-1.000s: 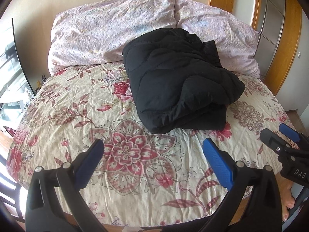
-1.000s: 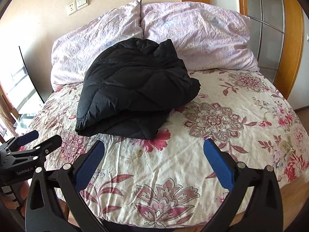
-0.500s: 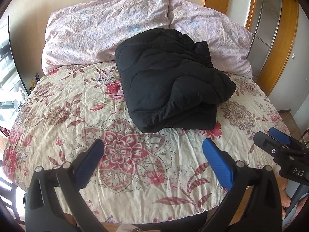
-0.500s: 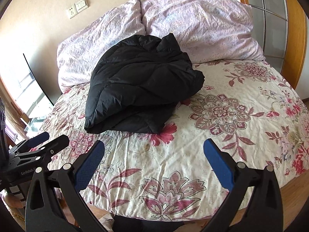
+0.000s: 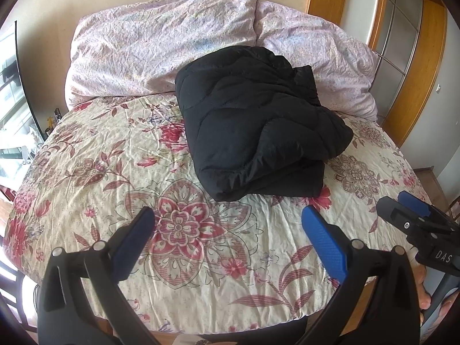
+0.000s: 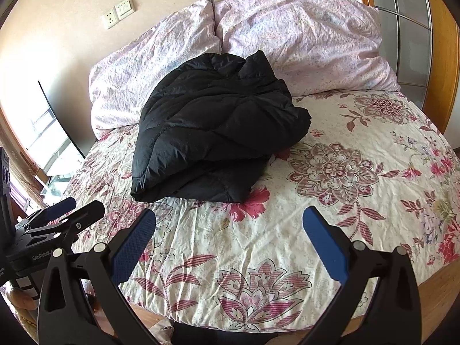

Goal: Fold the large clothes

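A black quilted jacket (image 5: 256, 123) lies folded in a thick bundle on the floral bed sheet (image 5: 115, 172), its far end against the pillows; it also shows in the right wrist view (image 6: 212, 141). My left gripper (image 5: 227, 235) is open and empty, held back over the bed's near edge, well short of the jacket. My right gripper (image 6: 228, 238) is open and empty too, also back at the near edge. Each gripper shows in the other's view: the right one (image 5: 414, 221) at the right edge, the left one (image 6: 60, 218) at the left edge.
Two pale pink pillows (image 5: 161, 43) (image 6: 310, 40) lean on the wall at the head of the bed. A wooden frame with glass panels (image 6: 414, 28) stands at the right. A window and dark screen (image 6: 57, 120) stand at the left. The wooden bed edge (image 6: 431, 281) runs below the sheet.
Both grippers have drawn back and shifted slightly, so the jacket sits a bit farther away in both views. Both stay open and empty. The jacket has not moved.
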The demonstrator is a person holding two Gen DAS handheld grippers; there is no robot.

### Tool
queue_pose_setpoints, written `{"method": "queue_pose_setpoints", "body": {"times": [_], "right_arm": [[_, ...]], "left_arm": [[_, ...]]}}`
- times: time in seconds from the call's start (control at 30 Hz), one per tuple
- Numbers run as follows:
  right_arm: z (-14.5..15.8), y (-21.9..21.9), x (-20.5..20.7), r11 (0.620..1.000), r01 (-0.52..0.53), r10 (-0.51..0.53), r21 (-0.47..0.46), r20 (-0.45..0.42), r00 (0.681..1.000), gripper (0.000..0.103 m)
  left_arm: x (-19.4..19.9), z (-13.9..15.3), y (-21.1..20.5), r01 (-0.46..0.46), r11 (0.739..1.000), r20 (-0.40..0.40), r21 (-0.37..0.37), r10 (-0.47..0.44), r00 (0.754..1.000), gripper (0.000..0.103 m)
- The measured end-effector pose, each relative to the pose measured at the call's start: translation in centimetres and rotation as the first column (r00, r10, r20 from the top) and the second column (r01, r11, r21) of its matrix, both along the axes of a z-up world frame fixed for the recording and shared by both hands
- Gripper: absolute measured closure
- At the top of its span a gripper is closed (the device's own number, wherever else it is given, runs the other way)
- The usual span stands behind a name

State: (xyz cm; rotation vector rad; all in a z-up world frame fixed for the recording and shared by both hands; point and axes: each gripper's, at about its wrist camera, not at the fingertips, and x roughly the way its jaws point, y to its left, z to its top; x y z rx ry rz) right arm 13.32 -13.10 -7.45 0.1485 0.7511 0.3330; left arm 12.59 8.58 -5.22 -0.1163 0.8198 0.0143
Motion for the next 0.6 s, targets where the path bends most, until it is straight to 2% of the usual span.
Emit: {"method": "queue_pose_setpoints", "body": {"times": [0.6], "right_arm": [[-0.06,0.56,0.08,1.0,-0.007,0.007,-0.006,0.004,1.0,0.001]], "left_arm": [[0.01,0.0,0.18,-0.007,1.0,-0.003,-0.003,0.007,1.0,0.002]]}}
